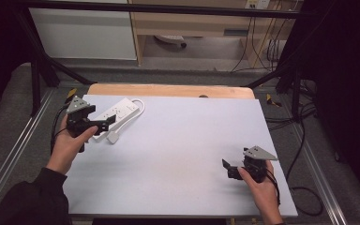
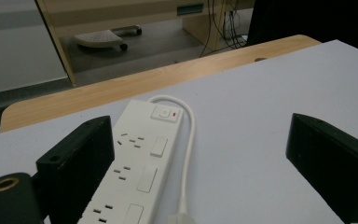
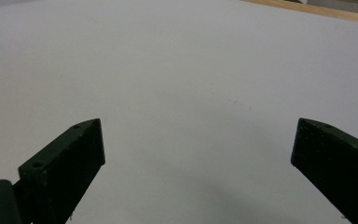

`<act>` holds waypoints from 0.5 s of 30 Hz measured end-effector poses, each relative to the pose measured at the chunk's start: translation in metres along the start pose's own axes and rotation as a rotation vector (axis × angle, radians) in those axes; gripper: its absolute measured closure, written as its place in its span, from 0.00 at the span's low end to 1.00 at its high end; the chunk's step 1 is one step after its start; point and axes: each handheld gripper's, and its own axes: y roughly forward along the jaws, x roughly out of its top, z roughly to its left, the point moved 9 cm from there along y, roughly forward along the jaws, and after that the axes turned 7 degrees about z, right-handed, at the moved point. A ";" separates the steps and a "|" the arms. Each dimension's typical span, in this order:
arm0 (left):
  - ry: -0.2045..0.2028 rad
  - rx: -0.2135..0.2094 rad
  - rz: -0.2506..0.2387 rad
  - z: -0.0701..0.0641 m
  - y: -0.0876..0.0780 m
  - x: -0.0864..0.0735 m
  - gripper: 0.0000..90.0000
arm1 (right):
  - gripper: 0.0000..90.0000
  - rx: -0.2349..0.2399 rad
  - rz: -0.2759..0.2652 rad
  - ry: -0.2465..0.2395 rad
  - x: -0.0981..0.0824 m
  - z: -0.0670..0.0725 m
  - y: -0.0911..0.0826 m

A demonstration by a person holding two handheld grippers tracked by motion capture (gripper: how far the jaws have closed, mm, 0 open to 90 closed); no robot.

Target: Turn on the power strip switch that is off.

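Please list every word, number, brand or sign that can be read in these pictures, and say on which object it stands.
No text can be read.
Power strip: no printed word or brand is visible; its switch carries a small mark and a red dot, too small to read.
Left gripper and right gripper: no label visible.
White table cover: blank.
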 end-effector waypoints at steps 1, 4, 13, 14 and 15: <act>-0.003 0.001 0.001 0.001 0.001 0.000 0.09 | 0.04 -0.004 0.001 -0.005 0.000 0.000 0.000; -0.003 0.007 0.008 0.004 0.005 -0.001 0.09 | 0.04 0.000 0.003 -0.003 0.000 0.002 0.000; -0.024 0.018 0.015 0.012 0.013 -0.003 0.09 | 0.04 0.000 0.003 -0.006 0.000 0.002 0.000; -0.025 0.021 0.015 0.013 0.013 -0.003 0.09 | 0.04 0.001 0.002 -0.007 0.000 0.002 0.000; -0.027 0.023 0.015 0.014 0.014 -0.004 0.09 | 0.04 0.002 0.000 0.000 0.000 0.002 0.000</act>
